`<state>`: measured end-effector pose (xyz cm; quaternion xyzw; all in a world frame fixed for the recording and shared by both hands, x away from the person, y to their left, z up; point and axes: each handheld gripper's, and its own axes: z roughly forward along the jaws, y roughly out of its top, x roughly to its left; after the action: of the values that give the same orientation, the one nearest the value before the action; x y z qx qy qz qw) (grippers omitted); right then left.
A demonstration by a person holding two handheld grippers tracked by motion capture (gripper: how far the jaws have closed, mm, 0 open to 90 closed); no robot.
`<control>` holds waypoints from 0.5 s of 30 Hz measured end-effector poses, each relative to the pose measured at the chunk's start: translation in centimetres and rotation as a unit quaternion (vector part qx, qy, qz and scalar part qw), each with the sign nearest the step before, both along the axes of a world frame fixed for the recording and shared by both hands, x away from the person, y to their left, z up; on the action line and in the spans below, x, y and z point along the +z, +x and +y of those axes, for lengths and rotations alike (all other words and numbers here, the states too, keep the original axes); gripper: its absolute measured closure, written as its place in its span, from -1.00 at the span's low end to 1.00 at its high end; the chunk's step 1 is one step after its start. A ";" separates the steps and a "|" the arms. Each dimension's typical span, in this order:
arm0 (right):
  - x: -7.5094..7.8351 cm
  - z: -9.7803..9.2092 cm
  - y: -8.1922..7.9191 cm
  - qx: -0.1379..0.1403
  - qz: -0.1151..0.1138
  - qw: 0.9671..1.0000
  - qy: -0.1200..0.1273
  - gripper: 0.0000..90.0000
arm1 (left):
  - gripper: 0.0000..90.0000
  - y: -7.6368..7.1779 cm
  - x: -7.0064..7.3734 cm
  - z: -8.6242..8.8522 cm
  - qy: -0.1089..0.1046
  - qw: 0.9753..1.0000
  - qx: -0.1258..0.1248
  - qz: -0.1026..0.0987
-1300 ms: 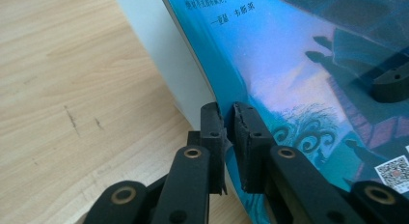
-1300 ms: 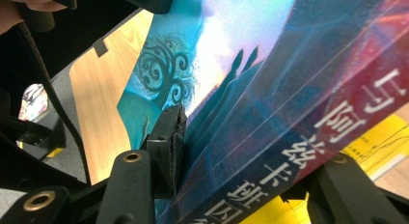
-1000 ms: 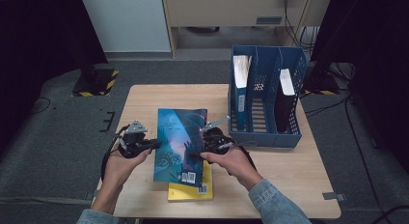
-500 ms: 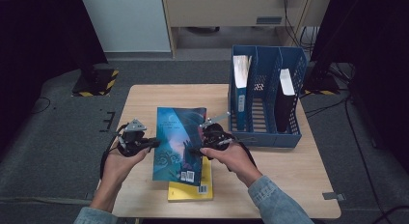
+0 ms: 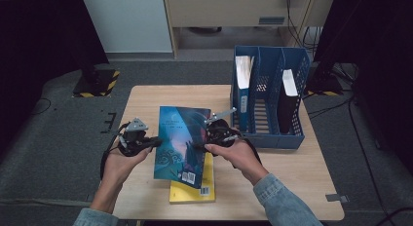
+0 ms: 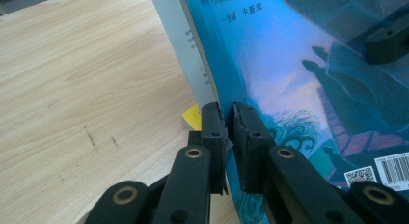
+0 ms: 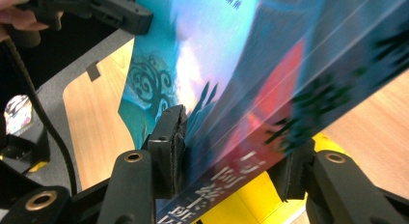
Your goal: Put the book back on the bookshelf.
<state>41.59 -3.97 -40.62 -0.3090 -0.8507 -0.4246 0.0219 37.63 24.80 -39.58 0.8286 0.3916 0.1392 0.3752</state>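
While the table point(image 5: 146, 97) lies open to me from above, part of it is hidden: the blue book point(image 5: 181, 141) I hold covers most of the yellow book point(image 5: 195, 189) beneath it, so only the yellow one's near end and a barcode show. The blue file rack point(image 5: 269, 102) at the far right of the table has three slots; what stands in them is hard to read, though I count two upright items with pale tops. Two books, then, and one rack. The blue book is a glossy paperback with a teal and blue painted cover, pale print near its far edge, and a barcode at its near corner. It is lifted off the yellow book and tilted. My left gripper point(image 6: 228, 130) is clenched on its cover edge, jaws nearly together. My right gripper point(image 7: 231, 151) clamps the spine side, jaws spread wide across the book's thickness.
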 end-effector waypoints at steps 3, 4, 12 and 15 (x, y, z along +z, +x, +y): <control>0.2 -0.1 0.1 0.000 -0.004 1.000 -0.001 0.20 | 0.85 0.0 0.2 0.0 0.000 1.000 -0.001 -0.002; 0.2 -0.1 0.1 0.000 -0.004 1.000 -0.001 0.20 | 0.85 0.0 0.2 0.0 0.000 1.000 -0.001 -0.002; 0.6 -0.2 0.2 -0.001 -0.008 1.000 -0.003 0.24 | 0.86 -0.3 0.6 -0.1 0.001 1.000 -0.001 -0.005; 0.8 -0.2 0.3 -0.005 -0.009 1.000 -0.001 0.25 | 0.86 -0.2 1.0 -0.2 0.005 1.000 -0.002 -0.008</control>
<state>41.93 -4.15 -39.83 -0.3094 -0.8498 -0.4266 0.0113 37.40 24.59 -38.59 0.8304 0.3859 0.1470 0.3741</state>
